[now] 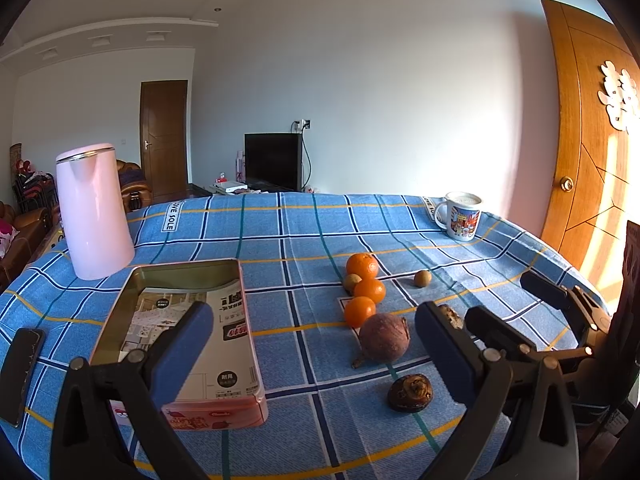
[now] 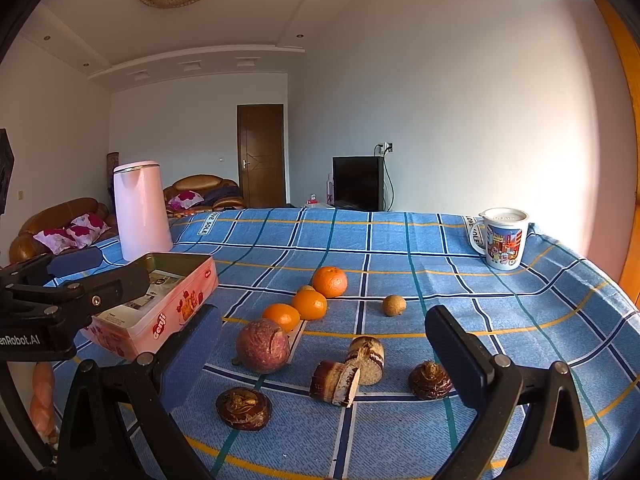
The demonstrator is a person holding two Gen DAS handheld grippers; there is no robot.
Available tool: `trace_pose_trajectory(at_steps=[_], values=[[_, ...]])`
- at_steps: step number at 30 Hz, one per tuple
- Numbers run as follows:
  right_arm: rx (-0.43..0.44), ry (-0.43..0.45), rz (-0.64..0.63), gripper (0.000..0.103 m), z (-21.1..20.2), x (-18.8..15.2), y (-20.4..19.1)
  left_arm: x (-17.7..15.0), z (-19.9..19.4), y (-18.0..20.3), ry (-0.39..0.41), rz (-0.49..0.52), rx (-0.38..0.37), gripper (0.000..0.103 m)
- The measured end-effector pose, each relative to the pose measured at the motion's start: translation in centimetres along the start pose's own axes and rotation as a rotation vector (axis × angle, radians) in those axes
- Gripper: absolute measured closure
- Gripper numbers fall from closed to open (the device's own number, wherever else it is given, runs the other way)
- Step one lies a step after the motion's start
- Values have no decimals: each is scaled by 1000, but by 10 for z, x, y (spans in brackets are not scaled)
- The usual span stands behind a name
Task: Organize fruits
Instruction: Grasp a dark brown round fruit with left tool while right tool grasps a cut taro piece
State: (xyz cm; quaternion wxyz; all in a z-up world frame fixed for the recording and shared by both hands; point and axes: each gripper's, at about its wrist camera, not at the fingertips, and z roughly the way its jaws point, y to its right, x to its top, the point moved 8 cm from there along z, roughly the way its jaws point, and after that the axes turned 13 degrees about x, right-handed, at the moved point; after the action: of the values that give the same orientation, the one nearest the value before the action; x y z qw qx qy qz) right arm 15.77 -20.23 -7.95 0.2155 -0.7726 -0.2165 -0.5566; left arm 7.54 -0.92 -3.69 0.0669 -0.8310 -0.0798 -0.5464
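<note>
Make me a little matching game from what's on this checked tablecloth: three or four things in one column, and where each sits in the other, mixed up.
Things:
1. pink kettle
2. mug
3. pink tin
4. purple fruit

Places:
A. far right corner of the table
B. just in front of the kettle, lid off
C. far left corner
D. nearest end of the row of three oranges

Pairs: 1-C, 2-A, 3-B, 4-D

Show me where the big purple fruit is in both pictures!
Left wrist: the purple fruit sits right of centre, right of the tin.
Right wrist: the purple fruit sits left of centre.
Shared landmark: the nearest orange, just behind it.
</note>
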Motion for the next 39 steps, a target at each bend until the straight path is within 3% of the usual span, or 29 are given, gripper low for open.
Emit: trace_pose_trajectory(at_steps=[9,12,21,27,30,32,34,35,39], values=[[-6,22,59,1,-12,2,24,-9,5,8,-22,1,-18,0],[-54,23,87,1,-24,-6,47,-20,11,22,-50,20,-46,0],[-117,-91,89,1,-25,-47,75,-60,32,68,-177,91,-150,2],[-127,-123,105,1,-19,-50,86,-74,40,78,-239,97,-200,16],[-103,-127,121,1,-17,-48,85,-81,44,84,-273,101,-230,30],[-70,-131,121,1,-14,-45,76,-86,47,89,-300,104,-256,46],[-24,-141,90,1,-6,-42,60,-86,46,89,-291,108,-256,48],[-13,-156,77,2,0,-42,54,-87,45,91,-289,108,-270,58],[38,-221,66,18,21,-42,37,-85,42,86,-282,103,-270,60]])
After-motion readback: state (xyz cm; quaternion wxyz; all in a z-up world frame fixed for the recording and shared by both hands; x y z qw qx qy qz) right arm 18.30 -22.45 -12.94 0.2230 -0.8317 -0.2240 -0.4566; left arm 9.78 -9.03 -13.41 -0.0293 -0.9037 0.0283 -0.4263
